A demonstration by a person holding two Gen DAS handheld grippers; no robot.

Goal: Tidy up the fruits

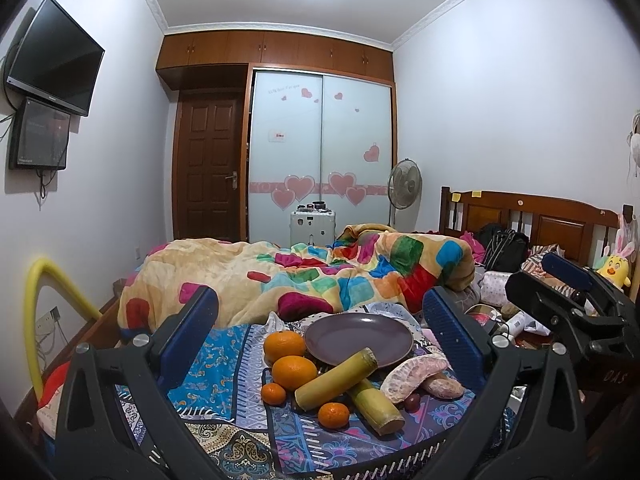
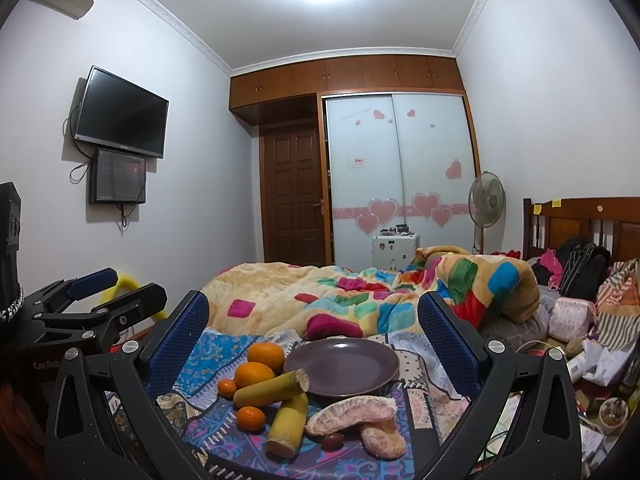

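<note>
Left wrist showed my left gripper (image 1: 320, 320) gaping, empty, above a smooth round plate (image 1: 359, 338) and stiff cane (image 1: 336, 378) cylinders. My right gripper (image 2: 314, 330) gaped empty over pebbly pomelo (image 2: 352, 410) wedges.

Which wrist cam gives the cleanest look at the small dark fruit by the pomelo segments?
Right wrist: the small dark fruit sits clear in front of the pomelo segments, most of its outline visible. In the left wrist view it is tucked between the segments and a sugarcane piece, partly hidden.
</note>
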